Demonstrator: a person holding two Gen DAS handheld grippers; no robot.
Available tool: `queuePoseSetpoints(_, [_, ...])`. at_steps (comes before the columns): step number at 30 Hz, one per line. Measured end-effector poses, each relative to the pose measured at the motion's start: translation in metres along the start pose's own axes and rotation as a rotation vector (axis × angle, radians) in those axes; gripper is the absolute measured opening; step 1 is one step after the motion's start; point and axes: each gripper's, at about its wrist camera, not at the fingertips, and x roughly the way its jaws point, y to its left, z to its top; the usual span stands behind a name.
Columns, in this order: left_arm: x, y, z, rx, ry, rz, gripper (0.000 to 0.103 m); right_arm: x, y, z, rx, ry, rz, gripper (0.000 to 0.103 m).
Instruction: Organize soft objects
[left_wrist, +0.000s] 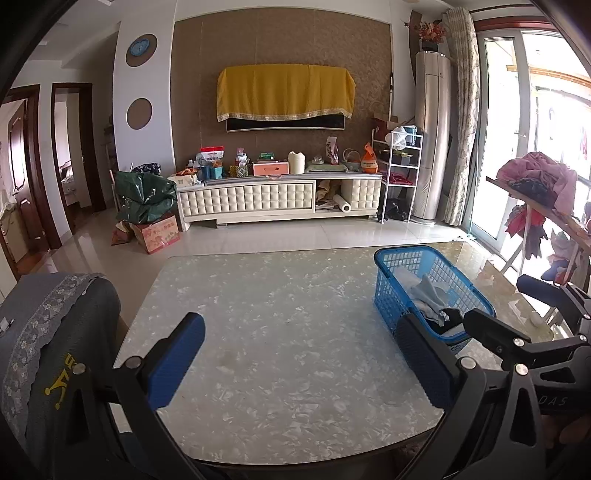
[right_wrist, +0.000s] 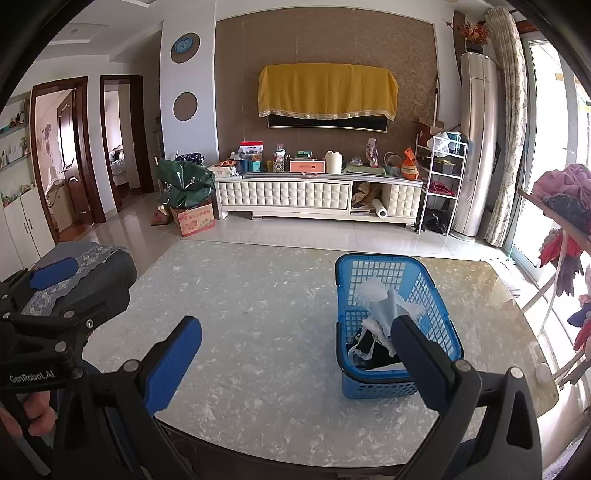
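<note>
A blue plastic basket (left_wrist: 391, 273) stands on the right part of the marble-pattern table (left_wrist: 277, 295). It holds white, light blue and black soft cloths (left_wrist: 430, 295). In the right wrist view the basket (right_wrist: 436, 317) sits front right with the cloths (right_wrist: 380, 306) inside. My left gripper (left_wrist: 301, 360) is open and empty above the table's near edge, left of the basket. My right gripper (right_wrist: 299, 360) is open and empty, its right finger in front of the basket. Each gripper shows at the edge of the other's view.
A grey chair back with a lace cover (left_wrist: 55, 332) stands at the table's left side. A rack with pink and red clothes (left_wrist: 539, 184) is at the right by the window. A TV cabinet (left_wrist: 280, 195) stands far across the floor.
</note>
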Motion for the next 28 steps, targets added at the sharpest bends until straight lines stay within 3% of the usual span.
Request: queuePoseSetpoints(28, [-0.0025,-0.0024,-0.0005,0.001,0.002,-0.016,0.103,-0.0046,0.0049,0.0029,0.026,0.017,0.003,0.103])
